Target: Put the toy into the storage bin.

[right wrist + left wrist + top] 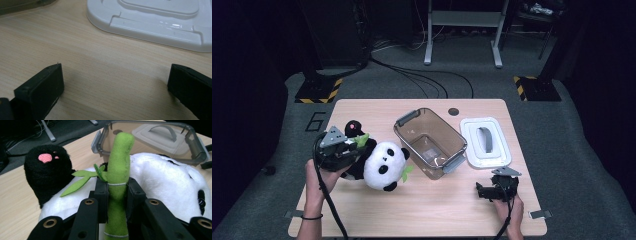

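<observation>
A black and white plush panda (379, 162) lies at the table's left, head toward the bin, with a green leaf by its face. My left gripper (349, 147) is shut on the green plush bamboo stalk (117, 182) sewn to the panda; its pads (101, 195) squeeze the stalk from both sides. The panda's black foot with a pink pad (46, 168) shows to the left of the stalk. My right gripper (484, 191) rests on the wood near the front right, jaws wide open with bare table between its fingertips (48, 82).
A clear brownish bin (451, 136) with grey handles stands empty at the table's centre. Its white lid (469, 145) with a grey handle lies flat to the bin's right, just beyond my right gripper. Cables and stand legs cross the floor behind the table.
</observation>
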